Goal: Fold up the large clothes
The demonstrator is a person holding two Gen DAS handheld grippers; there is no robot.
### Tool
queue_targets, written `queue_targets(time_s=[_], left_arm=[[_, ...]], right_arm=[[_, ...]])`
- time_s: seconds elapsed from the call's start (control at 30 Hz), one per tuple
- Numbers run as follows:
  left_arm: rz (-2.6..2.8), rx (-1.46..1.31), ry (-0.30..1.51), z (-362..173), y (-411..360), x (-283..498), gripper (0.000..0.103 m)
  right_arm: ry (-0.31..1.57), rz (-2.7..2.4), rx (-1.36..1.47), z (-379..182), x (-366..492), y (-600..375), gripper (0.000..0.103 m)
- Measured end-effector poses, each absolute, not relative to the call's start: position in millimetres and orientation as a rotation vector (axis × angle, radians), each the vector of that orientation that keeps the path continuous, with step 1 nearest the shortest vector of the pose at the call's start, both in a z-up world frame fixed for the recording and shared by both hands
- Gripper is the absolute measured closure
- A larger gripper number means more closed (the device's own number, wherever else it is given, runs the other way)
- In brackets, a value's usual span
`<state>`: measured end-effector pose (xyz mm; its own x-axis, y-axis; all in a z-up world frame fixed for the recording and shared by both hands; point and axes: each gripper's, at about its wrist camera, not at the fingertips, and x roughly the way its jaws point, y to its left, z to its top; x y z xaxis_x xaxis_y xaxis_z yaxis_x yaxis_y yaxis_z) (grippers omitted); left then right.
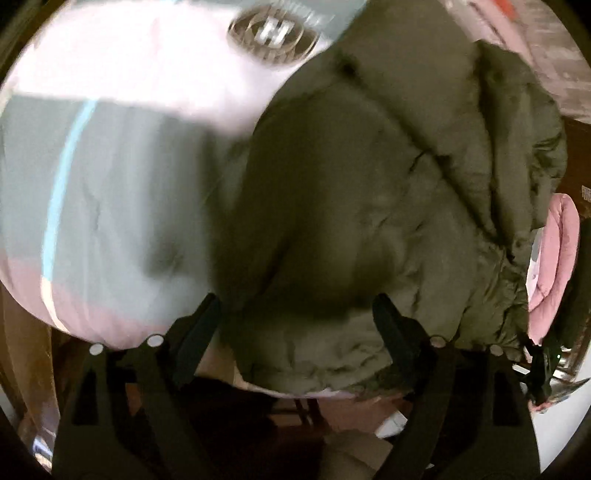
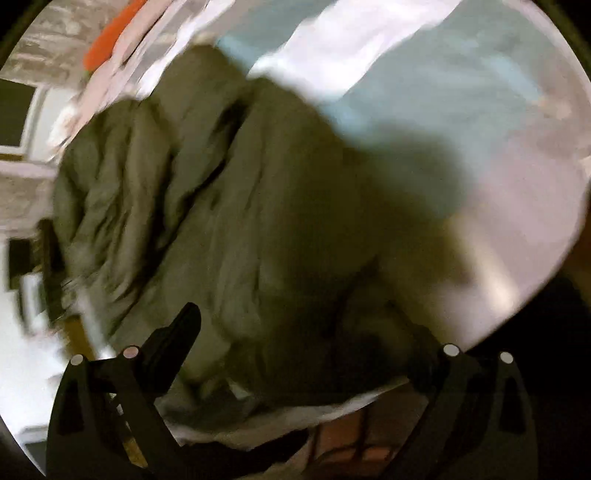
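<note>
Now | olive puffy jacket (image 1: 369, 206) | crumpled, bunched on bedspread (image 1: 110, 184)

An olive-green padded jacket (image 1: 369, 206) lies crumpled on the bed, its puffy quilted fabric bunched into thick folds and ridges (one long raised fold runs diagonally across it), its lower edge reaching the bed's near edge.

letter "h" on bedspread emblem (image 1: 274, 32).

Bare bedspread (image 1: 110, 177) beside the bulky olive jacket (image 1: 351, 206), pink bundle (image 1: 554, 258) beyond.
</note>
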<state>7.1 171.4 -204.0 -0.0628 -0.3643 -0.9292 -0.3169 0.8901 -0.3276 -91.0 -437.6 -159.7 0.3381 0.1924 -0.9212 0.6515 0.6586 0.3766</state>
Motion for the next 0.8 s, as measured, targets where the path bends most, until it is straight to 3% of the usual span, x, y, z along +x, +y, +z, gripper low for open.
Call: queue_targets(time_s=[0.1, 0.23, 0.43, 0.6, 0.67, 0.7, 0.77, 0.8], left_arm=[[-0.105, -0.598, 1.72, -217, 166, 8, 0.014], [-0.168, -0.634, 1.763, -224, 155, 10, 0.009], [-0.16, -0.663, 1.815, -235, 154, 8, 0.008], [-0.171, -0.634, 1.823, -234, 150, 10, 0.009], [-0.177, -0.602, 1.804, -228, 146, 11, 0.031], [-0.188, -0.601, 1.787, -225, 145, 12, 0.06], [-0.219, -0.64, 1.759, -223, 141, 11, 0.077], [-0.23, -0.645, 1.746, -221, 141, 12, 0.084]], right_arm=[[1.157, -0.427, 0.784, -153, -94, -452, 0.003], [1.374, -0.306, 0.858, -204, -73, -432, 0.003], [1.505, -0.35, 0.469, -227, -60, -380, 0.001], [1.513, -0.369, 0.443, -238, -63, -376, 0.001], [1.489, -0.355, 0.493, -237, -65, -377, 0.002], [1.469, -0.338, 0.533, -236, -68, -380, 0.021], [1.42, -0.277, 0.676, -233, -78, -387, 0.061], [1.406, -0.261, 0.705, -233, -79, -388, 0.076]])
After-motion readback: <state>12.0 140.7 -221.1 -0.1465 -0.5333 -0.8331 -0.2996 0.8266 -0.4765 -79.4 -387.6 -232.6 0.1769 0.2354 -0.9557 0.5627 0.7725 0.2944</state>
